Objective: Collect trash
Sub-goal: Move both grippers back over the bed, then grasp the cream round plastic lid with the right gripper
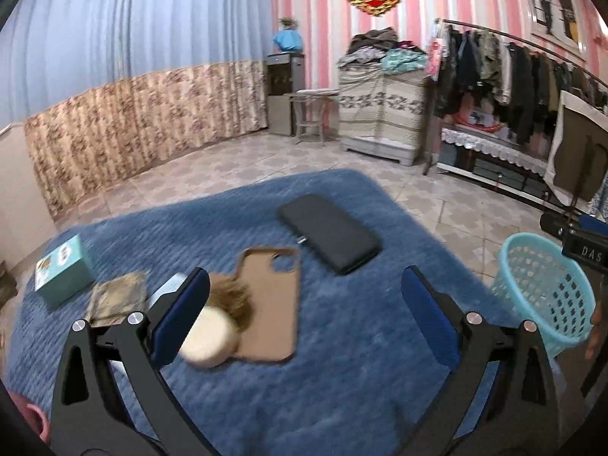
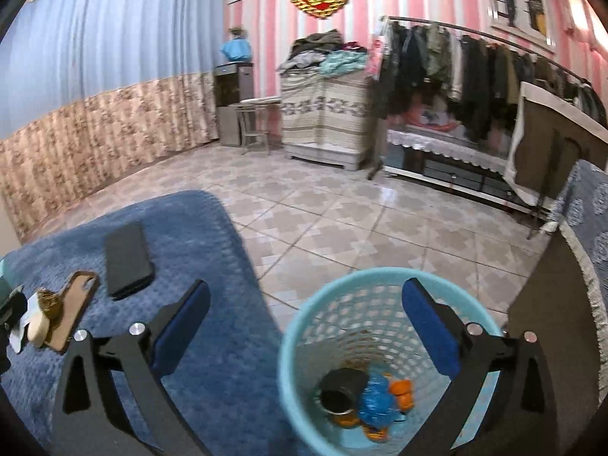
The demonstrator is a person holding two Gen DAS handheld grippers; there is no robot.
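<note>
L gripper & R gripper: jaws wide apart, holding nothing.

Two wrist fisheye views, both angled down and facing the far pink-striped wall.

Left wrist view looks from above the blue blanket, close over it, with the light blue basket at its right edge. Right wrist view sits further right, close above that basket, the blanket filling its lower left. Both views share the black phone, the brown phone case, the clothes rack and the curtain.
</note>
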